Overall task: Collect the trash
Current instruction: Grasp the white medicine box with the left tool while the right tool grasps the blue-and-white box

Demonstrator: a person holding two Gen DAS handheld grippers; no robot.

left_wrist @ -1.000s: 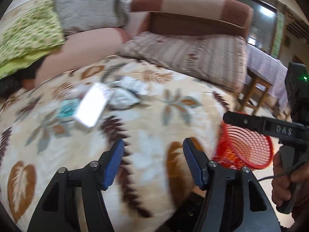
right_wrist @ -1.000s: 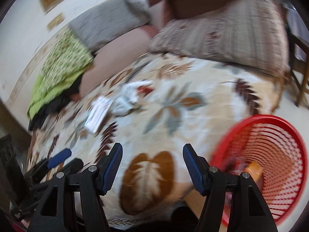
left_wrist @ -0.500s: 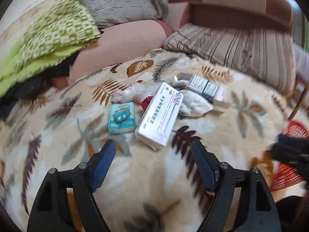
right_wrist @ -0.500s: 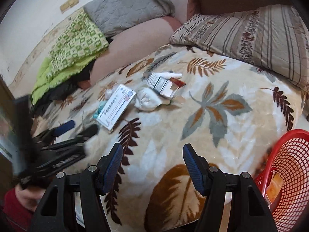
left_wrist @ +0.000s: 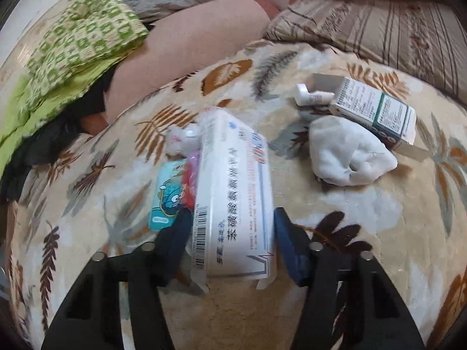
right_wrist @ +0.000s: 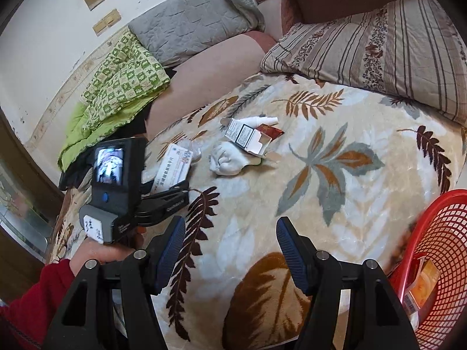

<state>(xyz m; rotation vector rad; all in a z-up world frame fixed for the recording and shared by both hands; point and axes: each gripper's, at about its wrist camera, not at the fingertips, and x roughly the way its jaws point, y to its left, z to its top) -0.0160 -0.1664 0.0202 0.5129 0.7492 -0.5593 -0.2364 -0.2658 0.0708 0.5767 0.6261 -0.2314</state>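
Note:
A long white medicine box [left_wrist: 233, 192] lies on the leaf-patterned blanket [left_wrist: 364, 233]. My left gripper [left_wrist: 232, 227] is open and straddles the box's near end, one blue pad on each side. Beside the box lie a teal cartoon packet [left_wrist: 167, 195], a clear wrapper [left_wrist: 184, 140], a crumpled white tissue [left_wrist: 347, 157] and an opened green-and-white carton [left_wrist: 373, 110] with a small white tube [left_wrist: 312, 97]. In the right wrist view my right gripper [right_wrist: 230, 245] is open over bare blanket. The white box [right_wrist: 172, 169] and tissue [right_wrist: 226, 160] lie farther off.
A red mesh basket [right_wrist: 437, 250] at the bed's right edge holds an orange packet [right_wrist: 423, 288]. A red pack [right_wrist: 270, 130] lies behind the carton. A striped pillow [right_wrist: 379, 43], grey quilt [right_wrist: 192, 23] and green blanket [right_wrist: 116, 81] line the far side. A hand in a red sleeve [right_wrist: 38, 291] holds the left gripper.
My left gripper swung away from the basket and moved down onto the trash pile; its fingers now flank the white box. The right gripper turned left, and the basket slid to the frame's edge.

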